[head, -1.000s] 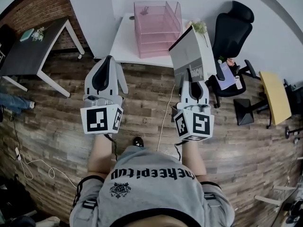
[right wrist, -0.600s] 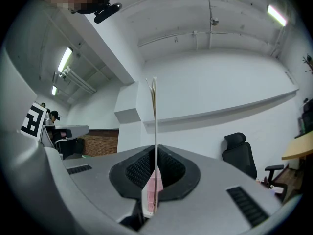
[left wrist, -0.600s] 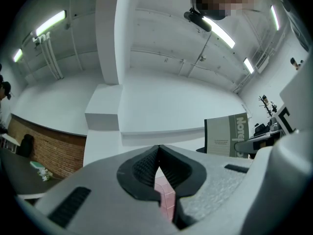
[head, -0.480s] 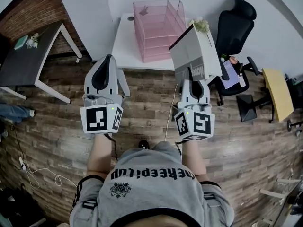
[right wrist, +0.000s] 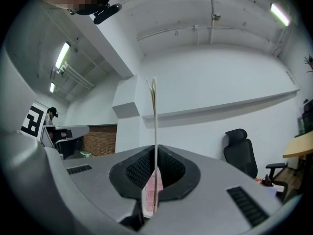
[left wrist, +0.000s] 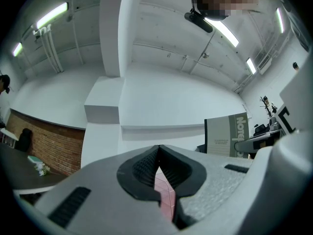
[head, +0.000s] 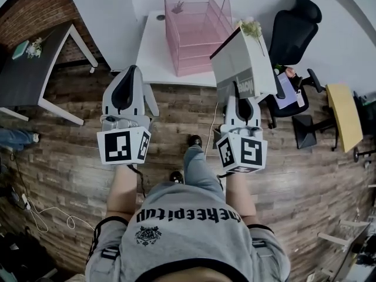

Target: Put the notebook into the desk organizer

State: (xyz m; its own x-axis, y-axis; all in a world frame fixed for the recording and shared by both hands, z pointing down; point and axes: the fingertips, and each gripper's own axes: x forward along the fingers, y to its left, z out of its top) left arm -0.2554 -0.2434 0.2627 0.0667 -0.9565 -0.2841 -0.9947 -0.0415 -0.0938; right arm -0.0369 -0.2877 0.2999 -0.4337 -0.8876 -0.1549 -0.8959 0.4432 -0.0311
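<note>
Wooden floor (head: 176,113) between the person and the white table (head: 154,60): open. Table top left of the pink desk organizer (head: 197,37): bare. Right side crowded: the notebook (head: 241,69), clamped upright in the right gripper (head: 242,96), fronts the table's corner. Small plant (head: 249,28) behind it, black office chair (head: 291,34) just beyond. White pillar (head: 106,16) flanks the table's left edge.

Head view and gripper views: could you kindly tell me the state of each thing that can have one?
notebook: closed, held upright by its lower edge, not yet in the desk organizer.
desk organizer: upright on the white table, looks empty.
right gripper: shut on the notebook.
left gripper: shut, holding nothing.
</note>
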